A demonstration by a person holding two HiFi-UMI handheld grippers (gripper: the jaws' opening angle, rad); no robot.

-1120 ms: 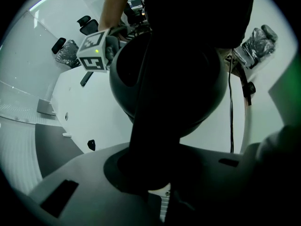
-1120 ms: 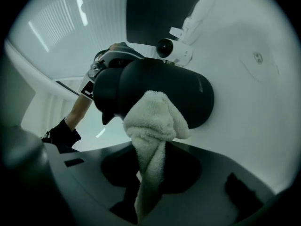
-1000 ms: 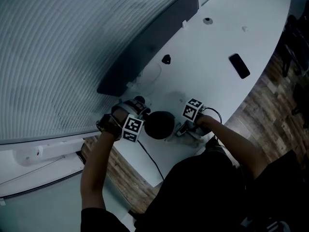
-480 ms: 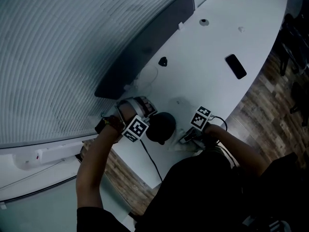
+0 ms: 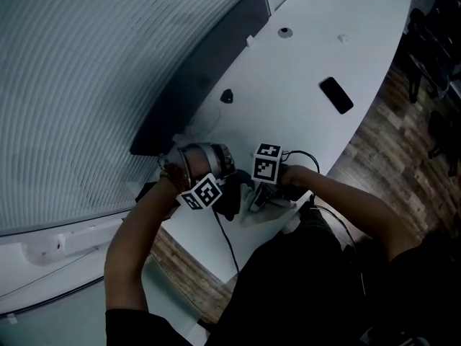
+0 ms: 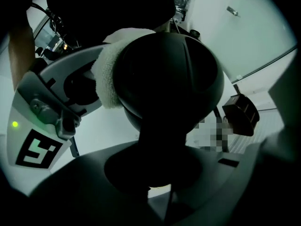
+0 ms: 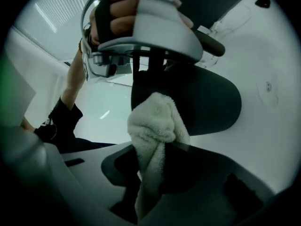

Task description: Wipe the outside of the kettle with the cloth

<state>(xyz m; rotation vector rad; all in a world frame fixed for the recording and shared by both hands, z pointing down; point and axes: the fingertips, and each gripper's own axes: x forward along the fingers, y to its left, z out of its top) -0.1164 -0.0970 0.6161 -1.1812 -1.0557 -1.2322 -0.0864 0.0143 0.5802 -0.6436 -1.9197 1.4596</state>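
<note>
My left claw (image 6: 157,152) points straight down from above and is clamped on the kettle (image 6: 169,74). In its own view a dark stem of the kettle fills the gap between the two grey jaws. That view is dim, so I take the gripped part to be the handle or top but cannot be sure. The kettle is matt black, smooth and rounded like a squat dome. In the head view it stands at the near edge of the tabletop (image 5: 310,56), low and centre-left in the frame, between my two claws.

My right claw (image 7: 157,157) lies close to level and is closed on the cloth (image 7: 157,121). The cloth is a thick white fleecy wad, with a tail pinched between the jaws and a bunched head standing above them. In the left gripper view the bunched head presses against the upper left flank of the kettle.

In the right gripper view my left hand (image 7: 124,8) sits at the top of the frame, fingers wrapped round the grey grip. In the head view both forearms reach in from the bottom of the frame and bend toward each other.

The tabletop is smooth, white and curved. A thin black cable (image 5: 227,240) runs off its near edge below the kettle. A flat black phone (image 5: 336,94) lies well apart, in the upper right of the frame.
</note>
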